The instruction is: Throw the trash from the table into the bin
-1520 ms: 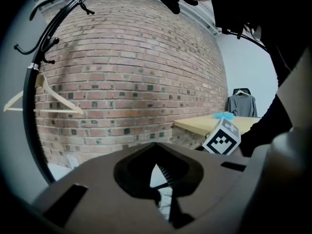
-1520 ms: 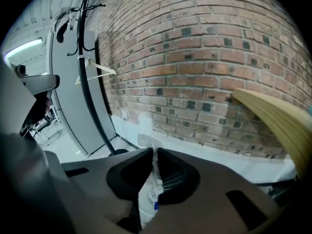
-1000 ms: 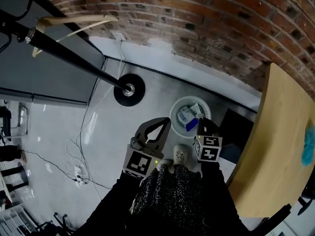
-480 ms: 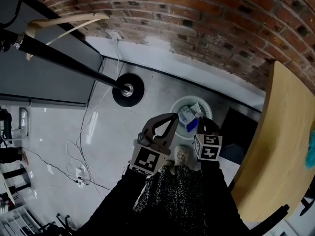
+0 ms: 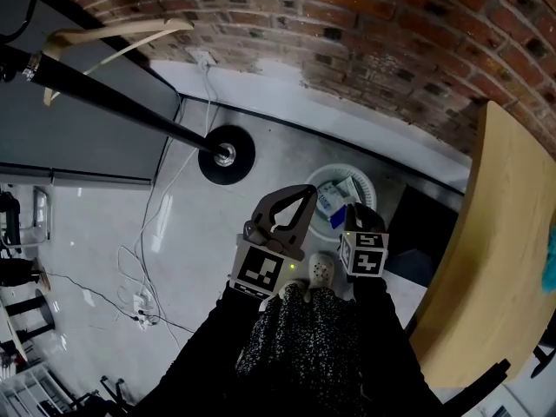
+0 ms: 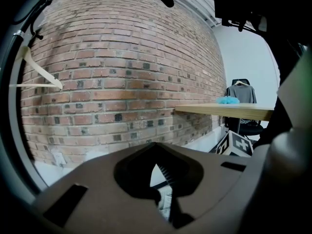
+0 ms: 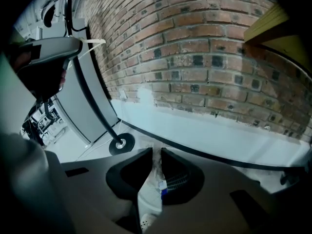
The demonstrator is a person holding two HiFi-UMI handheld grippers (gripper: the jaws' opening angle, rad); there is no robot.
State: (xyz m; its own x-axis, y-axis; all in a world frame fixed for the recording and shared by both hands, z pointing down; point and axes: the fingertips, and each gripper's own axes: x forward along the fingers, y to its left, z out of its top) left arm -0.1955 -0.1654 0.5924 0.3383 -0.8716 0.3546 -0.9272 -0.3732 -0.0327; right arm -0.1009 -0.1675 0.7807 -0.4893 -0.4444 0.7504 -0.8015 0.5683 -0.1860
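Where right gripper (image 7: 156,150) pinches it, trash (image 7: 157,165) (pale) points toward bin (image 5: 334,169).

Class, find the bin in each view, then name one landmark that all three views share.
Head view: bin, just right of centre.
Left gripper view: a mesh sliver, bottom centre, between the fingers; probably the bin.
Right gripper view: mesh, low centre, through a finger's opening.
Shared landmark: brick wall.

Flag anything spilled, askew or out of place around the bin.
Nothing stands out. The bin stands upright with the blue-and-white trash inside it; I see no litter beside it. Loose cables sprawl across the floor farther left.
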